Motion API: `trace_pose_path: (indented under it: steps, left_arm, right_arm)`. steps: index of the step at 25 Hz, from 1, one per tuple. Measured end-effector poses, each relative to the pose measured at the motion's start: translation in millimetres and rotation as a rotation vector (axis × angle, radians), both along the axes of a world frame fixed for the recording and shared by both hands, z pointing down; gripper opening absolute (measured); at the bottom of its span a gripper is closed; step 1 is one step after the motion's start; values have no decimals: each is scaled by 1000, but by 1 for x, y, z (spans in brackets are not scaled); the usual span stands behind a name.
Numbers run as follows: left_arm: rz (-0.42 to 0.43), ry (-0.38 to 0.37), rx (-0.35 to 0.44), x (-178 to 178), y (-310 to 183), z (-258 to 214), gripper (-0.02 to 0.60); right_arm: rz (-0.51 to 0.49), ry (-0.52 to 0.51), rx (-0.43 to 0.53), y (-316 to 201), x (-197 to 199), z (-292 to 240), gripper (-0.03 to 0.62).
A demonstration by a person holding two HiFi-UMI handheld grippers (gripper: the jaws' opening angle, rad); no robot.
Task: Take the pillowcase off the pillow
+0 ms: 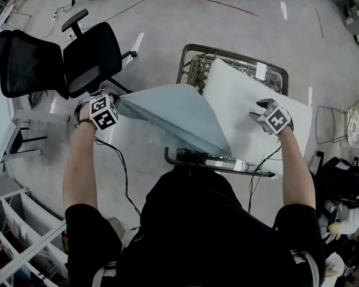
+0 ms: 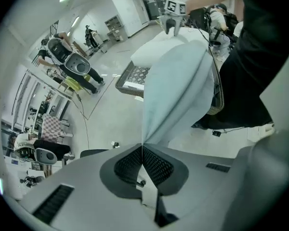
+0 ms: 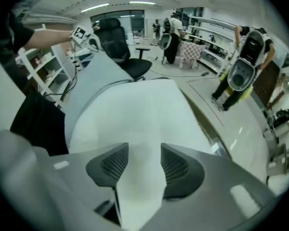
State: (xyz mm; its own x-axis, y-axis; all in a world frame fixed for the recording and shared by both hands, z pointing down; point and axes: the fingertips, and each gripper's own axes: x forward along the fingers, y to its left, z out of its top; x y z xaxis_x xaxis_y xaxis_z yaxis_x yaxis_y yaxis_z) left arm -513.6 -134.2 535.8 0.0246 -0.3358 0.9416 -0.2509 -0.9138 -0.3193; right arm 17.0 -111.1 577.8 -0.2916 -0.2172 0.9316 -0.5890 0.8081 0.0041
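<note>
**Pillowcase pulled taut off the pillow, one gripper on each**

The pale blue pillowcase (image 1: 173,115) ran out from the left gripper (image 2: 142,148) as a taut fan, widening away from its jaws toward the white pillow (image 1: 245,100). The left gripper was clenched on a gathered point of the cloth, its pads meeting with only thin fabric between them. That narrow pinch probably let the pull run along the whole case.

The right gripper (image 3: 144,160) grasped the pillow itself, with white stuffing filling the gap from one pad to the other. Most of the pillow lay bare ahead of that gripper, and the case hung off to its left.

Held this way, one tool anchored the pillow while the other drew the case sideways. The job looked well along, though part of the pillow probably lay inside the case. The pillow rested across a basket (image 1: 194,61) just beyond both grippers, which likely took its weight. A chair (image 1: 93,55) stood beyond the left gripper.

No writing could be read. The cubes on the grippers carried only black-and-white square patterns, and a white tag (image 1: 261,70) on the basket's far rim was too small to make out.
</note>
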Motion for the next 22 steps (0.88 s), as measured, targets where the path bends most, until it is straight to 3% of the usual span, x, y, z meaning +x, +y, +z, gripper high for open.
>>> trace_pose_path:
  steps: [1,3,5,8,10,12,15,18,22]
  left_arm:
    - [6,9,-3,8,5,1,7]
    - [77,28,-10,36,16,5,8]
    - [169,77,-26,75,31,11,39]
    - [249,221,-52,145,57,17,41]
    - [278,309,-90,191,78,26,28]
    - [322,346,-163,231,110,42,31]
    - [391,291,-247,262,157,71,220]
    - [356,224,-247,266,175,95,278]
    - [221,120,-142,256,165,135,302]
  right_arm:
    - [-44,2,22,14,-18,6,220]
    - [-86,43,108,28,-34,11,124]
    - [-52,49,158,32,-36,8,107]
    - [1,-7,111,54,-39,6,247]
    - [-19,-20,99,73,-42,6,247]
    - [-51,-30,89,97,-48,4,262]
    - [-78,-57,81,127,-47,3,279]
    - [-72,-94,65,154,-39,6,297]
    - [-126,-52,75,186,-25,35,376]
